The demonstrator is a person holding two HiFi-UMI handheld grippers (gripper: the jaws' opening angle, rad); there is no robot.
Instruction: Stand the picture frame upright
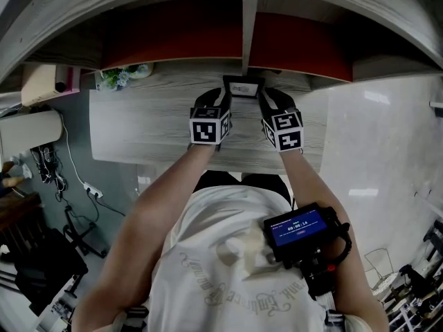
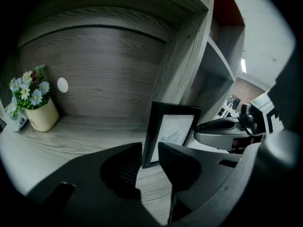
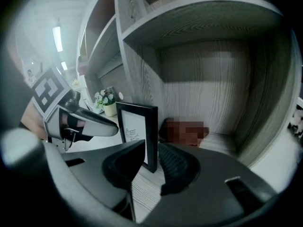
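Grey wood-grain covers the desk (image 1: 138,130) and the shelf unit (image 1: 249,26) rising behind it. The picture frame (image 2: 173,131) stands on the desk on its lower edge, its printed face turned toward the person, with the shelf unit's vertical divider just behind it. Judging from this, the main job looks done. What seems left is to draw both grippers clear and see that the frame holds its stance by itself; no view shows its back support.

Both of the person's forearms reach forward from the body toward the frame, roughly side by side, angled downward, with a small screen device (image 1: 297,230) strapped on the right one. The left gripper (image 2: 150,148) sits at the frame's left edge and the right gripper (image 3: 151,150) at its right edge, so the frame is flanked on both sides. Each gripper looks released: the jaws stand apart, with an edge of the frame lined up in the gap, and the pads do not appear to press on it.

Well to the left of the frame, a small pot of flowers (image 2: 40,112) rests on the desk.
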